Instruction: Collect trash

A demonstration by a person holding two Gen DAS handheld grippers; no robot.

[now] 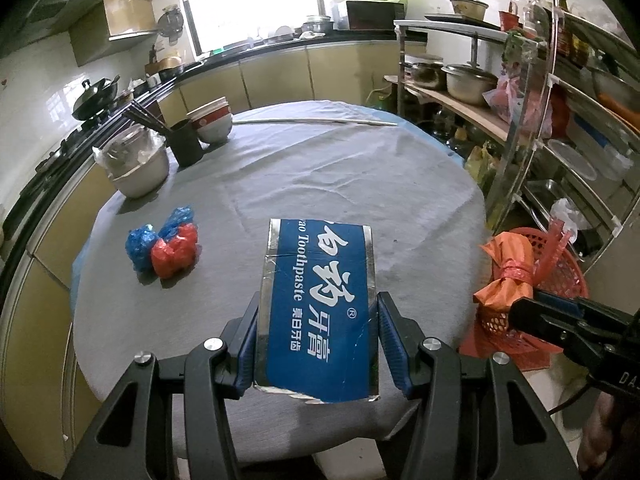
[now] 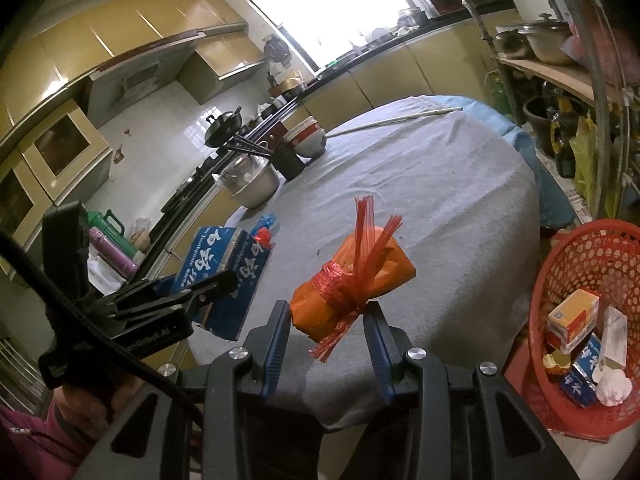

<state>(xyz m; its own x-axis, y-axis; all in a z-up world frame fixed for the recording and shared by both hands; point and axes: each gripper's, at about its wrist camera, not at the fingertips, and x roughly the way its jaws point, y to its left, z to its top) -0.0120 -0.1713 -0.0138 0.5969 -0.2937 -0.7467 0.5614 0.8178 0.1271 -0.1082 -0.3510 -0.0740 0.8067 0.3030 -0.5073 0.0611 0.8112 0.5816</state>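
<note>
My left gripper (image 1: pixel 318 320) is shut on a blue toothpaste box (image 1: pixel 320 300) and holds it above the grey table (image 1: pixel 360 184); the box also shows in the right wrist view (image 2: pixel 224 276). My right gripper (image 2: pixel 326 320) is shut on an orange bundle tied with red netting (image 2: pixel 348 284), held over the table's near edge; the bundle also shows in the left wrist view (image 1: pixel 508 276). A red and blue plastic-bag bundle (image 1: pixel 164 246) lies on the table to the left. A red basket (image 2: pixel 592 292) with several boxes and a white wad stands right of the table.
At the table's back left stand a steel pot (image 1: pixel 136 164), a black chopstick cup (image 1: pixel 186 142) and stacked bowls (image 1: pixel 210 120). A white stick (image 1: pixel 316 121) lies along the far edge. Metal shelving (image 1: pixel 560 120) with pots stands at the right.
</note>
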